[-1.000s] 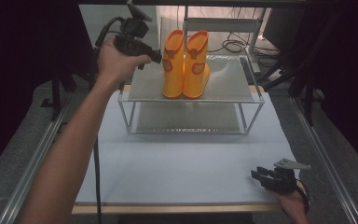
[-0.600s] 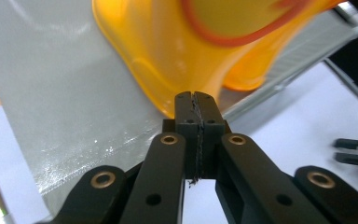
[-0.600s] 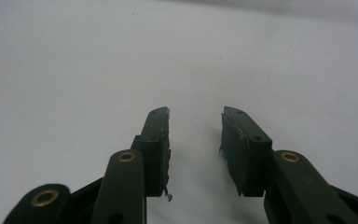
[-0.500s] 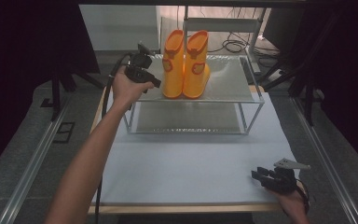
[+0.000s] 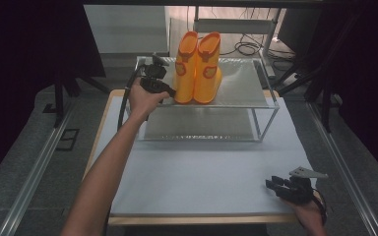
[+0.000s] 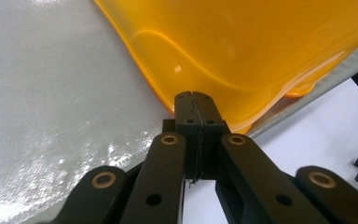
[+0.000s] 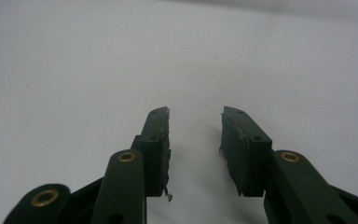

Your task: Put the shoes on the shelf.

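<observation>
Two orange boots (image 5: 198,69) stand upright, side by side and touching, on the top shelf of a wire rack (image 5: 263,101) at the far side of the table (image 5: 202,177).

Left to right:

1. Left gripper (image 5: 163,89): held at the left edge of the rack's top shelf, just beside the left boot (image 5: 185,71). In the left gripper view the jaws are clenched together with nothing between them, and the closed tips (image 6: 195,105) sit right at the lower edge of the boot (image 6: 242,51); whether they touch it cannot be told. The grey shelf surface (image 6: 51,93) lies beneath.

2. Rack: the lower shelf (image 5: 197,125) carries nothing. The boots occupy the left half of the top shelf.

3. Right gripper (image 5: 274,184): rests low at the near right corner of the table, well apart from the rack. In the right gripper view (image 7: 195,126) the jaws stand apart, released, with bare white table surface (image 7: 74,70) between and beyond them.
</observation>
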Demonstrator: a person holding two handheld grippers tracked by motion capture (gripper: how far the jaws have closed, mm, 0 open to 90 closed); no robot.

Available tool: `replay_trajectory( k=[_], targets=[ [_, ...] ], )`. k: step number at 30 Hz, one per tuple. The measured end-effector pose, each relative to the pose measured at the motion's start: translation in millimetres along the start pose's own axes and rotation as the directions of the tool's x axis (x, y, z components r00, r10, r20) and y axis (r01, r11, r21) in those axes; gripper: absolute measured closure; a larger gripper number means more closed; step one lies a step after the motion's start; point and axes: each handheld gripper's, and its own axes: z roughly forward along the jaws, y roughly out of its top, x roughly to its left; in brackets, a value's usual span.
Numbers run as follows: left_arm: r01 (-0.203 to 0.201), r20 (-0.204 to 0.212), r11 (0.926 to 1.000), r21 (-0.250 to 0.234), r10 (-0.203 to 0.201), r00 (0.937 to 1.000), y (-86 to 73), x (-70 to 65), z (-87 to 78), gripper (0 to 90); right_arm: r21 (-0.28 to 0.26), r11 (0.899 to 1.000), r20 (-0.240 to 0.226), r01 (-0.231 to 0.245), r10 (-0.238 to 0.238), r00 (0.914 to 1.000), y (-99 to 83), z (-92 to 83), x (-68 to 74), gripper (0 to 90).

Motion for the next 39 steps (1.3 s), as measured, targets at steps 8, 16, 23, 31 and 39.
replay_trajectory(
  k=[8, 16, 23, 31, 39],
  targets=[
    [-0.020, 0.038, 0.9998, 0.007, 0.020, 0.9991, 4.9, -16.8, 5.3, 89.8, 0.002, 1.000, -0.008, 0.005, -0.005, 1.0000, 0.4, 1.0, 3.0, 62.4],
    [-0.032, 0.062, 0.9989, -0.035, 0.034, 0.9975, -4.9, -5.2, -3.9, 83.2, -0.008, 1.000, -0.001, 0.000, 0.000, 1.0000, 0.4, -2.2, -0.1, 62.4],
    [-0.059, 0.113, 0.9976, -0.037, 0.063, 0.9916, -18.6, 3.6, -23.6, 79.9, -0.012, 1.000, 0.002, -0.001, 0.001, 1.0000, 0.6, -3.3, -0.5, 62.4],
    [-0.073, 0.143, 0.9965, -0.040, 0.078, 0.9866, -47.0, 12.0, -46.8, 75.1, -0.007, 1.000, 0.003, -0.005, 0.005, 1.0000, 0.6, -3.2, -0.3, 62.4],
    [-0.120, 0.171, 0.9916, -0.049, 0.126, 0.9771, -87.4, 14.3, -61.3, 70.6, -0.006, 1.000, 0.005, -0.004, 0.004, 1.0000, 0.8, -2.6, 0.9, 62.4]
  ],
)
